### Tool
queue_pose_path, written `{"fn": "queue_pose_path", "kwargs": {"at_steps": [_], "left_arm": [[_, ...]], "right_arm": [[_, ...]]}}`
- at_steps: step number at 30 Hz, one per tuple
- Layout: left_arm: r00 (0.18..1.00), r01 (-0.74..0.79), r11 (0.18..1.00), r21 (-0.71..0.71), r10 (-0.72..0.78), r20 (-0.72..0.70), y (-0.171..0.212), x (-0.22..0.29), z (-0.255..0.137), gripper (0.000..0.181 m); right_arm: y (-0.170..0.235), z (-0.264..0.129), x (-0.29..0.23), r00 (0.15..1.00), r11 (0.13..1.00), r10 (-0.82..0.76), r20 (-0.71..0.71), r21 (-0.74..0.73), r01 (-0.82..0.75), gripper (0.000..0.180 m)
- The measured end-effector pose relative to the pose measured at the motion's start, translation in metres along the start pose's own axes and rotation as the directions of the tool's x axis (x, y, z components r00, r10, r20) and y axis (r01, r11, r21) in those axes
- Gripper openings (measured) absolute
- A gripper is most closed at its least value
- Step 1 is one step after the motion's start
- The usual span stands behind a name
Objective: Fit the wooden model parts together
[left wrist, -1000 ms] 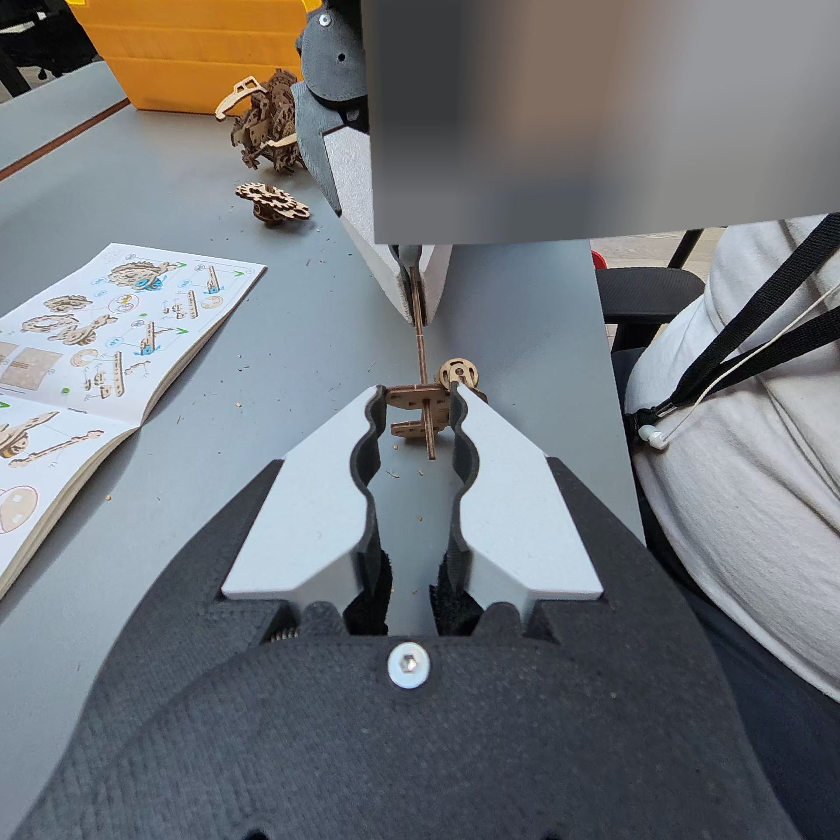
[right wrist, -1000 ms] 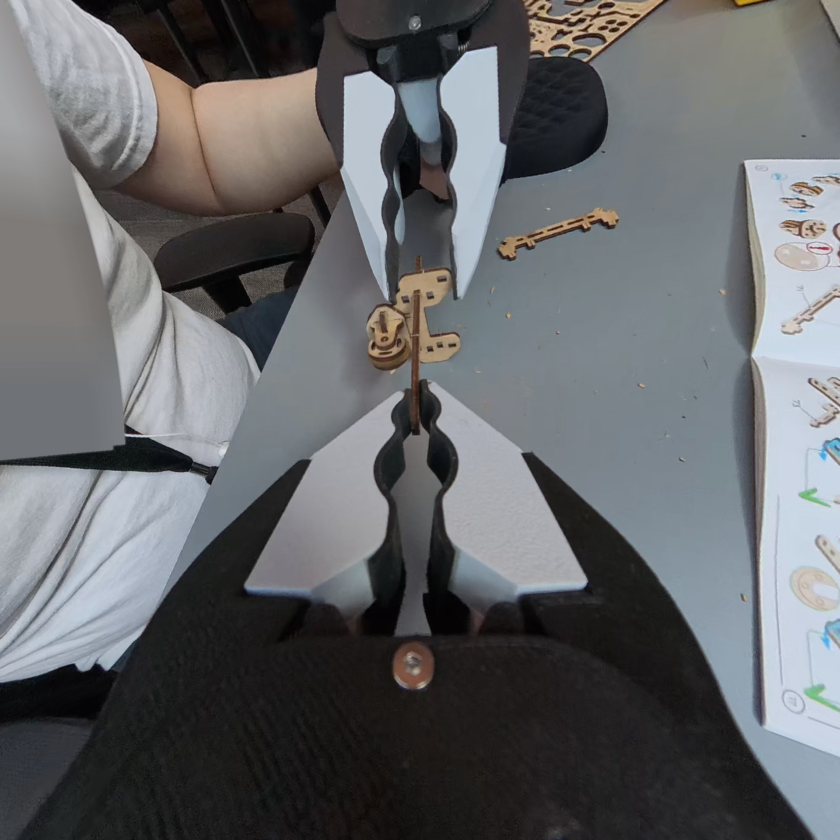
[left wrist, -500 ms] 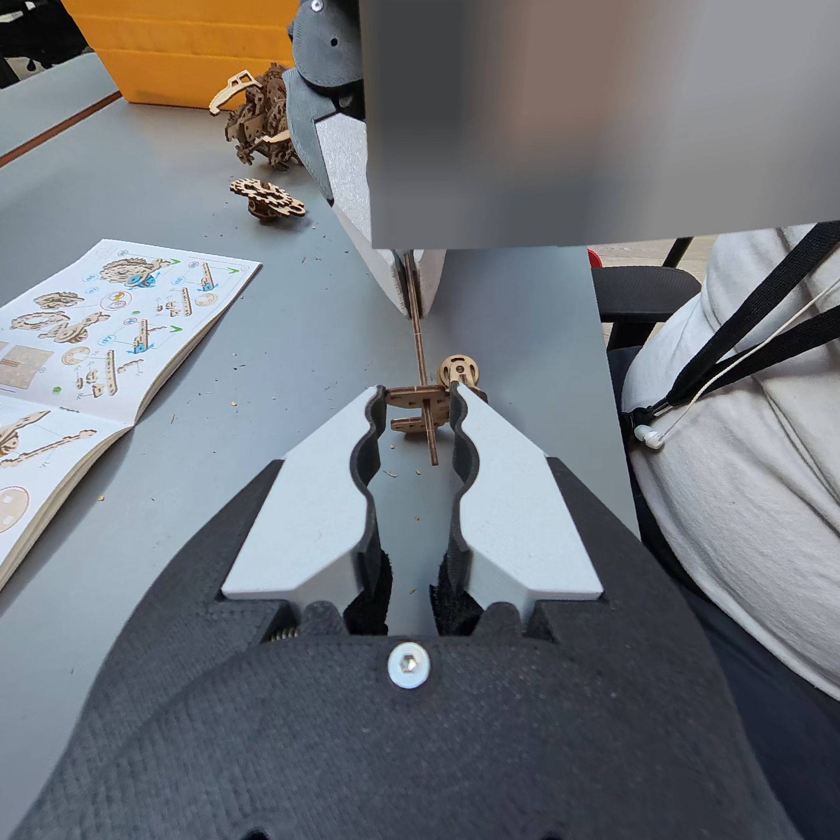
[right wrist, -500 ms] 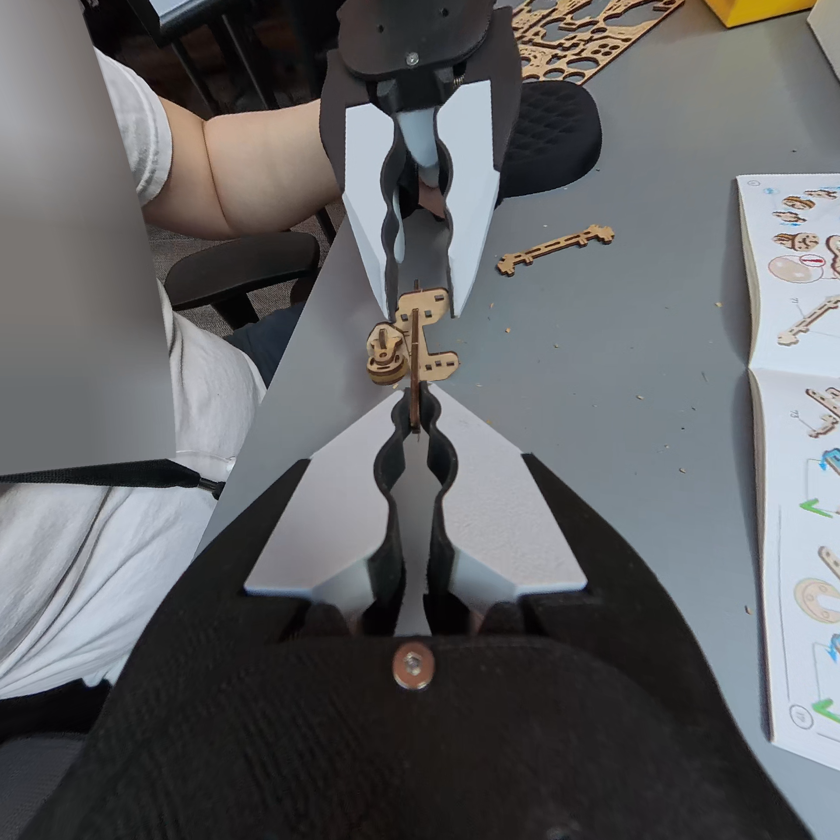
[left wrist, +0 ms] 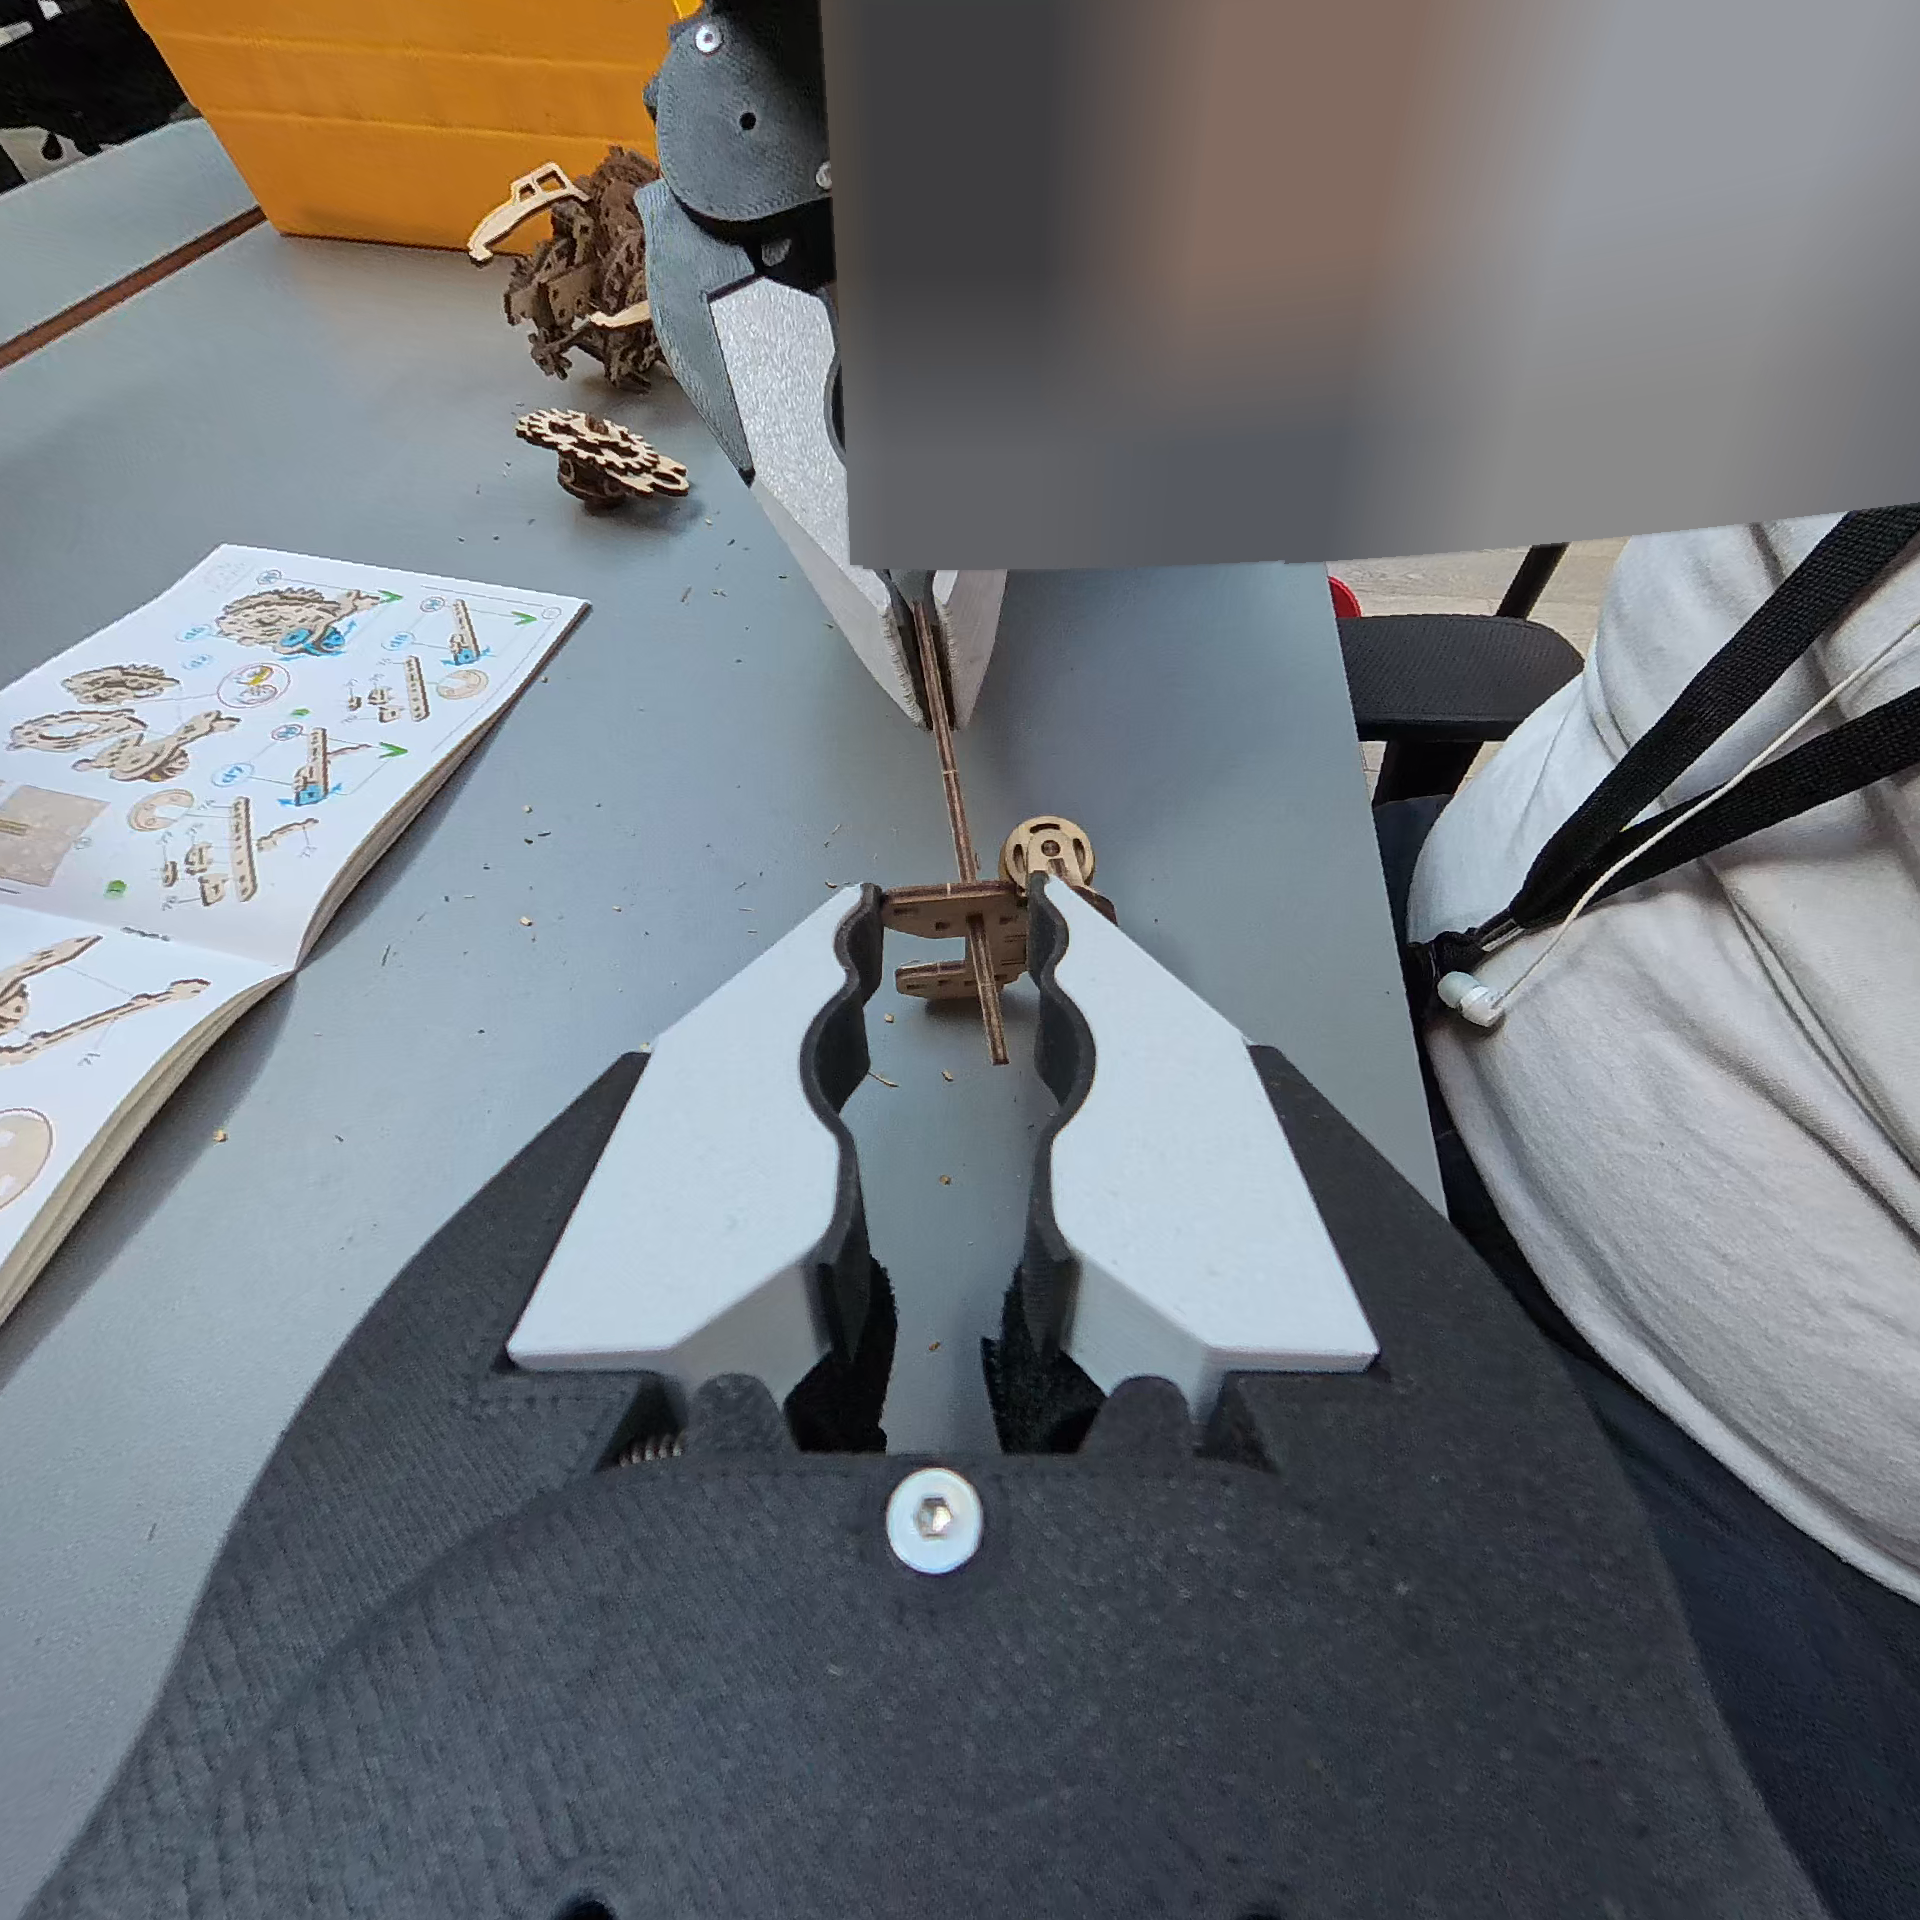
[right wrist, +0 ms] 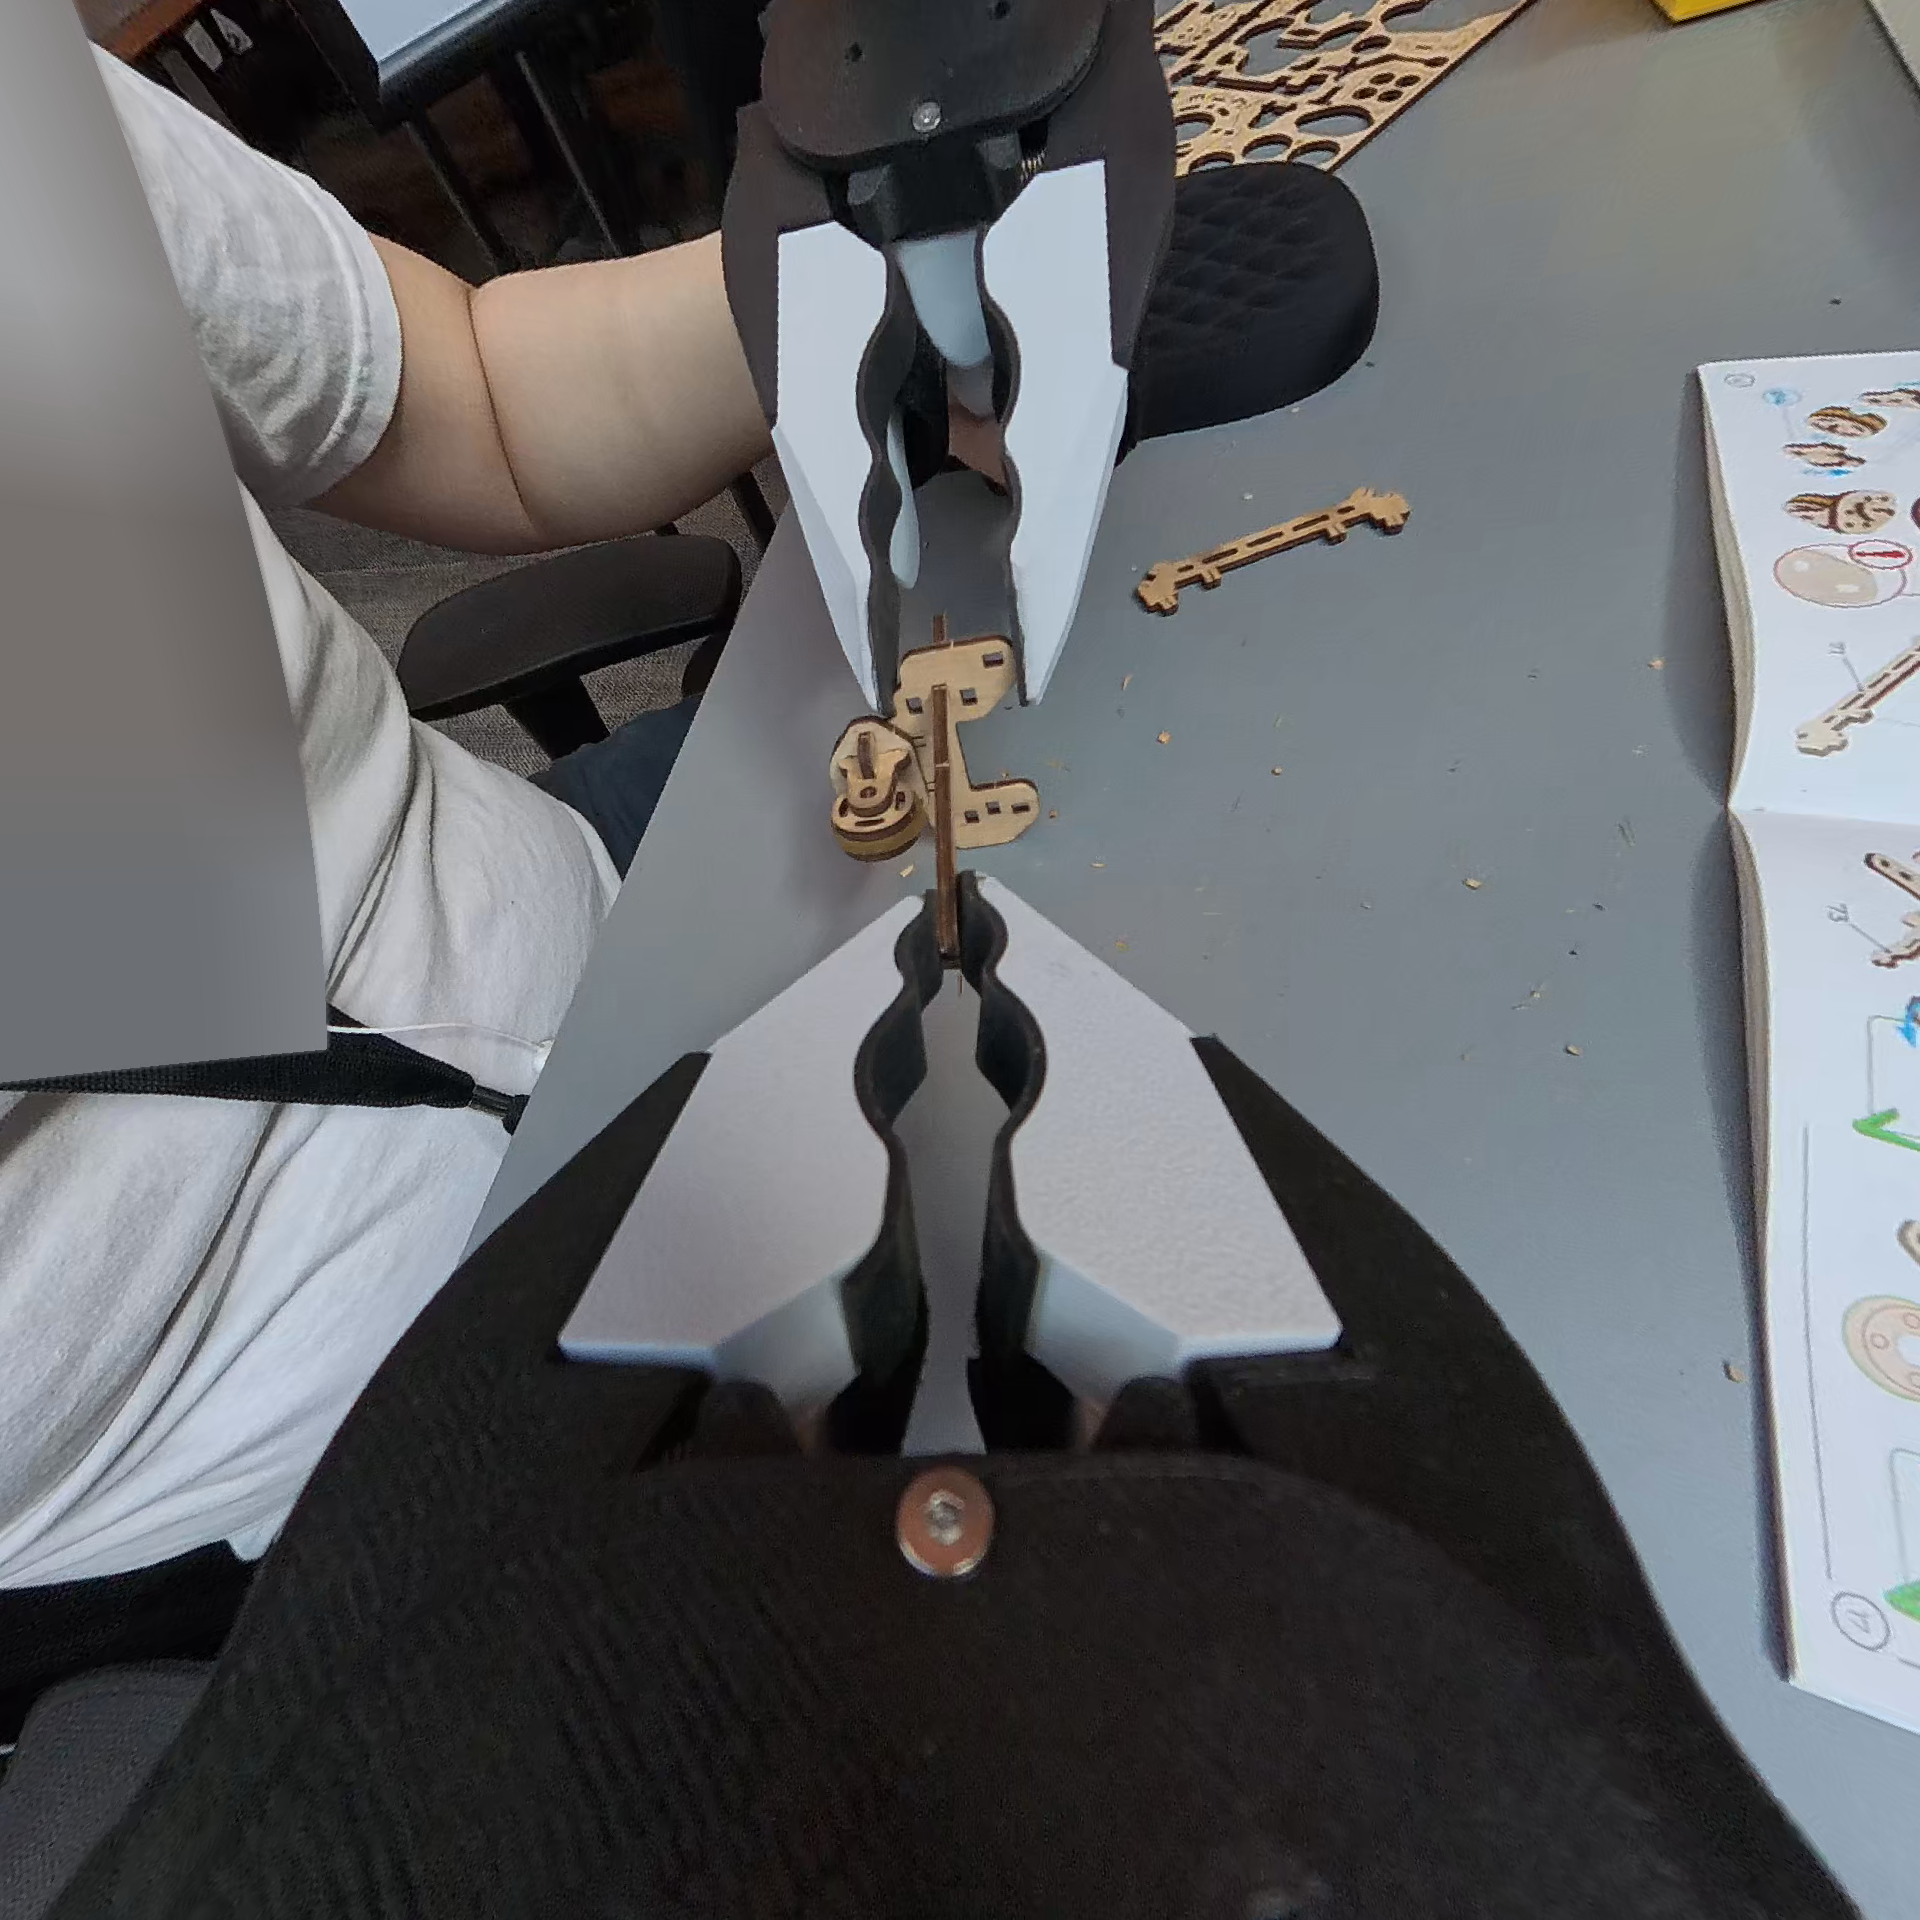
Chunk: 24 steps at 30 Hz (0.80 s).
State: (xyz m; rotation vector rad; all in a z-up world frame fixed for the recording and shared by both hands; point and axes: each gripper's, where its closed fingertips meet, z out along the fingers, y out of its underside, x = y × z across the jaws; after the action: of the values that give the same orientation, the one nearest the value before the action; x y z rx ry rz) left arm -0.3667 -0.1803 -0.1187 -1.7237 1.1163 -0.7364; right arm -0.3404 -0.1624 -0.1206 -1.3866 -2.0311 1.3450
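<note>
My left gripper (left wrist: 951, 902) is shut on a flat wooden bracket (left wrist: 940, 916) and holds it across its tips, just above the grey table (left wrist: 623, 831). A small wooden wheel piece (left wrist: 1047, 850) sits at the bracket's right end. My right gripper (right wrist: 943, 906) faces it and is shut on a thin wooden strip (right wrist: 943, 810). The strip stands on edge and passes through the bracket (right wrist: 987, 816). In the left wrist view the right gripper (left wrist: 928, 675) pinches the strip (left wrist: 961, 821) from the far side. In the right wrist view the left gripper (right wrist: 951, 691) shows beyond the wheel piece (right wrist: 873, 795).
An open instruction booklet (left wrist: 208, 779) lies left of the left gripper and shows at right in the right wrist view (right wrist: 1849, 935). A gear part (left wrist: 603, 457), an assembled wooden model (left wrist: 582, 281) and a yellow box (left wrist: 416, 114) stand behind. A loose notched strip (right wrist: 1273, 551) and a punched sheet (right wrist: 1320, 73) lie beyond. A person sits at the table edge. My right fingertips sit around 4 centimetres from my left ones.
Almost nothing. Both grippers keep their holds and the strip stays through the bracket. The views have shifted only slightly.
</note>
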Motion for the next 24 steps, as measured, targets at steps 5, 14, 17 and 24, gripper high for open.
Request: {"fn": "queue_pose_path", "kwargs": {"at_steps": [5, 14, 17, 24], "left_arm": [[1.000, -0.015, 1.000, 0.001, 0.015, 0.002, 0.000, 0.001, 0.001, 0.026], [1.000, -0.015, 1.000, 0.006, 0.015, -0.001, -0.001, 0.002, 0.001, 0.028], [1.000, -0.030, 0.998, -0.058, 0.030, -0.004, 0.007, 0.006, 0.008, 0.059], [0.993, 0.090, 0.995, -0.052, -0.094, -0.078, 0.006, 0.008, 0.006, 0.048]], "right_arm": [[0.009, -0.002, -0.003, 1.000, 1.000, -0.016, -0.014, -0.019, 0.016, 0.002], [0.006, -0.004, -0.001, 1.000, 1.000, 0.003, -0.014, -0.007, -0.003, 0.002], [0.006, 0.000, 0.000, 0.999, 1.000, -0.027, -0.045, -0.014, 0.026, 0.002], [0.005, -0.001, 0.000, 0.996, 0.998, -0.069, -0.061, -0.007, 0.069, 0.002]]}}
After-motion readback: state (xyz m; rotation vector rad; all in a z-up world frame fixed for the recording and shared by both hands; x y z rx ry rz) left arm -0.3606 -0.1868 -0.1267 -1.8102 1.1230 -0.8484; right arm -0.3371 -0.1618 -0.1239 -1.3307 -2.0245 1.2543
